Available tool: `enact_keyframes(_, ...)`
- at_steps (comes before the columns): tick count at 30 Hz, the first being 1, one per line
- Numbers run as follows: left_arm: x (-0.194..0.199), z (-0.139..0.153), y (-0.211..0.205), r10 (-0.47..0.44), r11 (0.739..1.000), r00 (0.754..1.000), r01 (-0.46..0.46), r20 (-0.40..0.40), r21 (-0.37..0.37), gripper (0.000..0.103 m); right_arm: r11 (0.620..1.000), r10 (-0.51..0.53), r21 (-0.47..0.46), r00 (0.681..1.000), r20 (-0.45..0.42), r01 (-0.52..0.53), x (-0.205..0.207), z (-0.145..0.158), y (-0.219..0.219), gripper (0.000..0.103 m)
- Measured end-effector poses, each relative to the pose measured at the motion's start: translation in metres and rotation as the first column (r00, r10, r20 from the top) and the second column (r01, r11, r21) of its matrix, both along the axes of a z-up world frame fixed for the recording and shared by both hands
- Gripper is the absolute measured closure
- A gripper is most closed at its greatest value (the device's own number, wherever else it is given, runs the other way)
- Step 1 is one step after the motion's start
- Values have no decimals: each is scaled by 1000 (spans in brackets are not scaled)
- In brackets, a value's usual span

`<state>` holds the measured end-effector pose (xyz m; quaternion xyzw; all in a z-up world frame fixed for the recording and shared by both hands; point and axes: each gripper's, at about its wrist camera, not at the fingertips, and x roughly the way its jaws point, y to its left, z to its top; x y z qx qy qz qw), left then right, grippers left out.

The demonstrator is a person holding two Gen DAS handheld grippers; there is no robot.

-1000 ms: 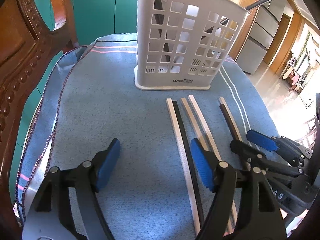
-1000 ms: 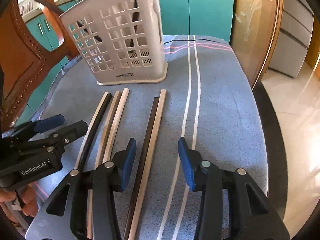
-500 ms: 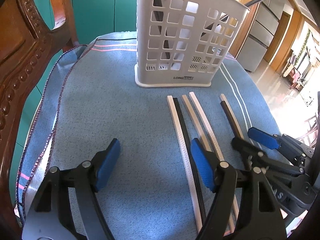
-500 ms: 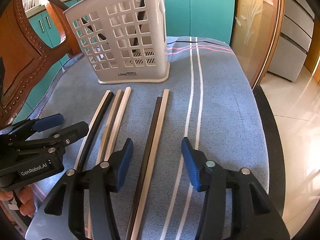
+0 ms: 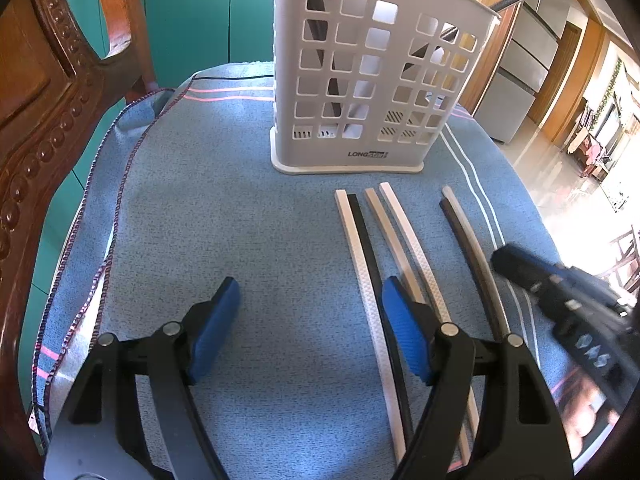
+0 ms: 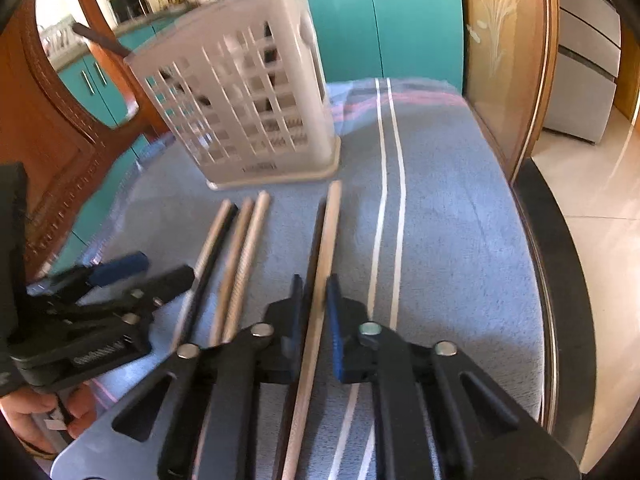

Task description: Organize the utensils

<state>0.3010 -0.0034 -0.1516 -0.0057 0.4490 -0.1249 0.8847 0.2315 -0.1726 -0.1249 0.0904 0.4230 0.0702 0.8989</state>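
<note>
Cloth [image 5: 248, 240]: blue woven fabric, matt, slightly nubbly; utensil holder [image 5: 372, 80]: pale grey perforated plastic, smooth, satin; chopsticks [image 5: 362, 264]: some textured white, some glossy black; chair [image 5: 44, 92]: carved wood, glossy varnish; floor [image 6: 600, 208]: polished tile.

Blue woven cloth with white and pink stripes [image 5: 240, 220] covers the table. White perforated plastic utensil basket [image 5: 372, 80] stands toward the far edge; six chopsticks [image 5: 372, 264] lie before it.

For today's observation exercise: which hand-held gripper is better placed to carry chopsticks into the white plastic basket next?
Right: the right hand-held gripper has clamped the rightmost chopstick pair; the left hand-held gripper is empty.
</note>
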Motion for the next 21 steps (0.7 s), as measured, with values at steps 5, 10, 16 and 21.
enact_keyframes(5, 0, -1, -1, -3, 1000, 1000, 3, -2, 6, 28, 1000, 25, 10, 997, 66, -26, -7, 13, 3, 93)
enact_keyframes(10, 0, -1, -1, -5, 1000, 1000, 5, -3, 8, 27, 1000, -5, -20, 1000, 7, 5, 2, 3, 3, 85)
enact_keyframes(16, 0, -2, -2, -10, 1000, 1000, 10, -3, 14, 26, 997, -9, -77, 999, -38, 6, 5, -9, 4, 69)
enact_keyframes(21, 1, -3, -1, -11, 1000, 1000, 11, -3, 16, 26, 995, 55, -80, 997, -44, -59, 3, -13, 15, 88)
